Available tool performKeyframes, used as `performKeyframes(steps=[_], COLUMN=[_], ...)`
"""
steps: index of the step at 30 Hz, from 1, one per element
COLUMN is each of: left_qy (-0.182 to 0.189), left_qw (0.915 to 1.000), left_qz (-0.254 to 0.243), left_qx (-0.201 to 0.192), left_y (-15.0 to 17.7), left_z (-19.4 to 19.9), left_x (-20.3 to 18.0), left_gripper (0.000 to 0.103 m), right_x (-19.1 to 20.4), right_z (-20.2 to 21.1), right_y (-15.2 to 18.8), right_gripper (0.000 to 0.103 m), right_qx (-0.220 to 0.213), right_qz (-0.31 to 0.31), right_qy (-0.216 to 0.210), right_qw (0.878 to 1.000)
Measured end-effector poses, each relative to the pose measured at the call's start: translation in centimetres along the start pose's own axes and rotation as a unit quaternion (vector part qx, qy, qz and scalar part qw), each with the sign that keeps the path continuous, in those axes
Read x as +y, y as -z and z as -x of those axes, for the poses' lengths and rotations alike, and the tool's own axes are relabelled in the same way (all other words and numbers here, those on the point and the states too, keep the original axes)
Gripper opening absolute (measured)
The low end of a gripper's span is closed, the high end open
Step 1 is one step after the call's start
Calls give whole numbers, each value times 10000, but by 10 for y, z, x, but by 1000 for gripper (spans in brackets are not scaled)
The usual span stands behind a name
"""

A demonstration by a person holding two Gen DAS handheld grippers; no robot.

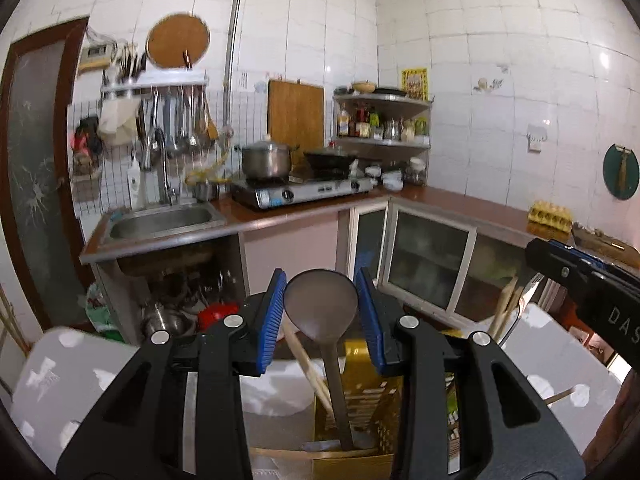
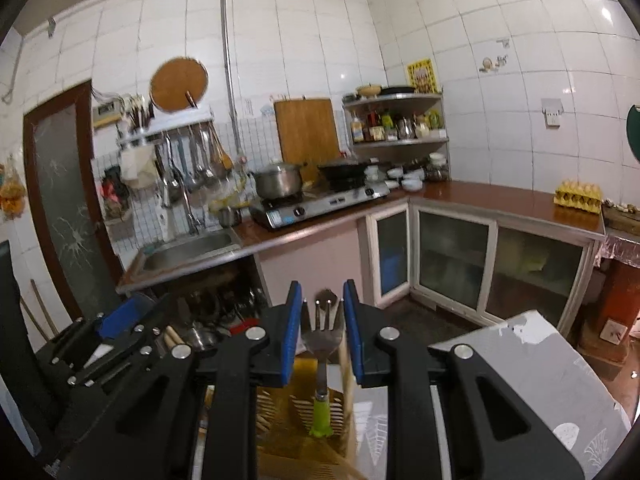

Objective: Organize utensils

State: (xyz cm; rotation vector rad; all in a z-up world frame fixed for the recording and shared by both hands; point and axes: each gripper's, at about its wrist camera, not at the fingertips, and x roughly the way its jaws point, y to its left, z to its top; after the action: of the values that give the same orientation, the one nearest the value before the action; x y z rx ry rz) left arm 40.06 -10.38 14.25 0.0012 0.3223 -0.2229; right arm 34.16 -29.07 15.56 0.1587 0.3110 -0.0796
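In the left wrist view my left gripper (image 1: 321, 312) is open, its blue pads on either side of the bowl of a dark ladle (image 1: 322, 308) without squeezing it. The ladle stands upright in a yellow box (image 1: 360, 400) with wooden chopsticks (image 1: 308, 368) beside it. In the right wrist view my right gripper (image 2: 322, 320) is open around a metal fork with a green handle (image 2: 321, 344), which stands upright in a yellow slatted holder (image 2: 296, 404) with a spoon (image 2: 325, 300) behind it. The right gripper also shows in the left wrist view (image 1: 580, 280), at the right edge.
A white table (image 2: 540, 380) holds the box and holder. Behind are a kitchen counter (image 1: 460, 200) with a sink (image 1: 160, 222), a gas stove (image 1: 300, 192) with a pot and wok, hanging utensils (image 1: 176, 124), a spice shelf and an egg tray (image 2: 578, 196).
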Motion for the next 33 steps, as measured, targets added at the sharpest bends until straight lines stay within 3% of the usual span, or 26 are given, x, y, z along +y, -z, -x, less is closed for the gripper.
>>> performKeyframes(steps=[5,12,13,14,16,19,22,29,33], left_qy=[-213,-30,-15,-17,-44,-127,-217,-87,33], left_qw=[9993,9999,10000,10000,9999,9995,9989,9993,9996], left_qz=[-230,-90,-43,-4,88,99,123,109,180], left_qx=[-224,-62,-43,-30,-86,-268,-408,-345,-213], left_y=[16,11,9,7,3,-1,1,31,62], left_z=[-6,0,3,8,24,56,94,175,209], left_x=[0,5,8,10,15,20,26,31,33], left_gripper=[37,40,43,47,66,80,97,98,98], right_x=[1,2,2,1,-2,-10,-16,-13,-6], right_z=[-26,-36,-31,-24,-5,24,55,136,176], right_y=[26,40,39,37,31,24,26,58,92], right_gripper=[22,23,27,40,58,59,72,95,99], right_qx=[338,636,613,556,414,346,303,87,11], right_qz=[144,295,316,336,312,267,260,368,428], right_qy=[43,28,53,116,176,220,278,244,169], right_qw=[9993,9975,9976,9978,9985,9988,9988,9990,9989])
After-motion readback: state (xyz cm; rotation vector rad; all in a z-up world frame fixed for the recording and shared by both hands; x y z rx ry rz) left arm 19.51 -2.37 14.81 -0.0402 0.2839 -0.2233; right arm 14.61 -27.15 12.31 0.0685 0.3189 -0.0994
